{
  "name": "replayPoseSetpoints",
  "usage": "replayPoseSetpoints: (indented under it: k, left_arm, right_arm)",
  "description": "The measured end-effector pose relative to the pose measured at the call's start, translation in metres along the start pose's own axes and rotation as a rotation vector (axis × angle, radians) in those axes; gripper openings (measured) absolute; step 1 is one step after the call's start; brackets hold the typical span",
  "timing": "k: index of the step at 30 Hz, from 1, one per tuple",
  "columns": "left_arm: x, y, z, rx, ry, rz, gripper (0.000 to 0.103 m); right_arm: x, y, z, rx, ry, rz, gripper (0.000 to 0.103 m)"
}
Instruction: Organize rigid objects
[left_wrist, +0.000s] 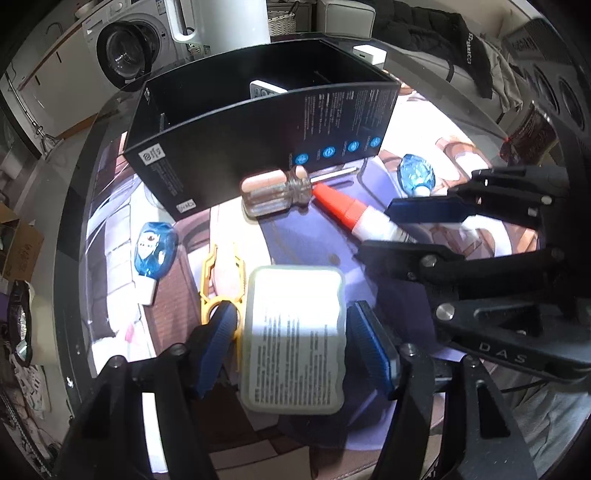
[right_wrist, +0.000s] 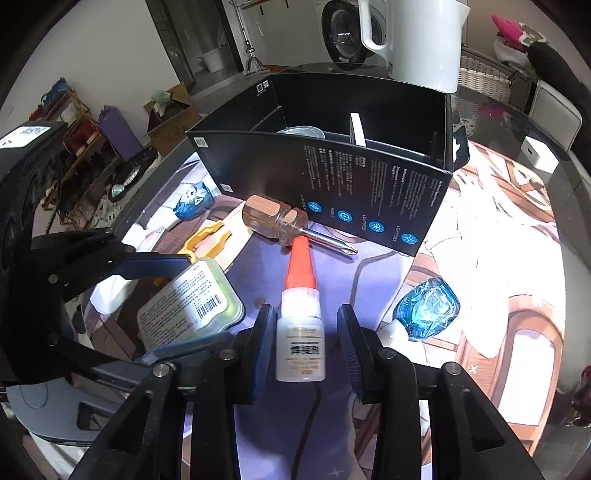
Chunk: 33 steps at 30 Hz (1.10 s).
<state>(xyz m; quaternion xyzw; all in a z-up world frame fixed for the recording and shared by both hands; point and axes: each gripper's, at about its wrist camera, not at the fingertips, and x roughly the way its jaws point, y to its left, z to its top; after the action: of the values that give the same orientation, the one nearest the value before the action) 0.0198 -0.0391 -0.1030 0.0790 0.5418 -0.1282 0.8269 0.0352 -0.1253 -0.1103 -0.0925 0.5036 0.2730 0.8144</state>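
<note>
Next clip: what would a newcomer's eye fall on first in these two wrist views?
Probably the tall black box, open-topped with dividers, standing at the back of the mat. In front of it lie a clear-handled screwdriver and an orange-capped glue bottle, the bottle between the right hand-held gripper's open pads. The left hand-held gripper straddles a pale labelled case, pads not visibly pressing.

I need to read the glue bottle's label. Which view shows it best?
The right wrist view: the glue bottle lies label-up between the pads. The left wrist view shows mainly its orange cap; other tongs hide its body.
</note>
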Motion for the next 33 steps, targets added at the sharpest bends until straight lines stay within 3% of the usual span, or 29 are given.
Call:
replayPoseSetpoints:
  k: [3,4,7,9,10,23,28,33]
  left_arm:
    - [-0.004,-0.003,-0.004,0.015,-0.002,-0.016,0.064]
    - [-0.004,-0.004,-0.004,0.018,-0.002,-0.018,0.057]
    - [-0.005,-0.004,-0.003,0.027,-0.004,-0.011,0.057]
    - [-0.005,-0.003,-0.001,0.025,-0.006,-0.015,0.056]
    - [-0.007,-0.002,0.0,0.018,-0.011,-0.016,0.054]
    - [-0.023,0.005,0.006,-0.011,-0.081,-0.031,0.054]
    - [-0.034,0.009,0.008,-0.03,-0.144,-0.01,0.054]
    - [-0.06,0.013,0.013,-0.051,-0.287,0.014,0.054]
  right_arm:
    - [0.002,0.01,-0.001,-0.067,0.002,-0.054,0.037]
    - [0.003,0.013,-0.002,-0.081,0.003,-0.062,0.039]
    - [0.005,0.014,0.0,-0.075,0.007,-0.058,0.041]
    - [0.005,0.012,0.001,-0.067,0.008,-0.054,0.035]
    - [0.006,0.013,0.001,-0.076,0.005,-0.054,0.023]
    - [-0.003,-0.002,0.001,-0.011,-0.029,0.023,0.021]
    - [-0.013,-0.003,-0.001,-0.007,-0.062,0.026,0.021]
    - [-0.042,-0.002,0.002,0.005,-0.204,-0.02,0.021]
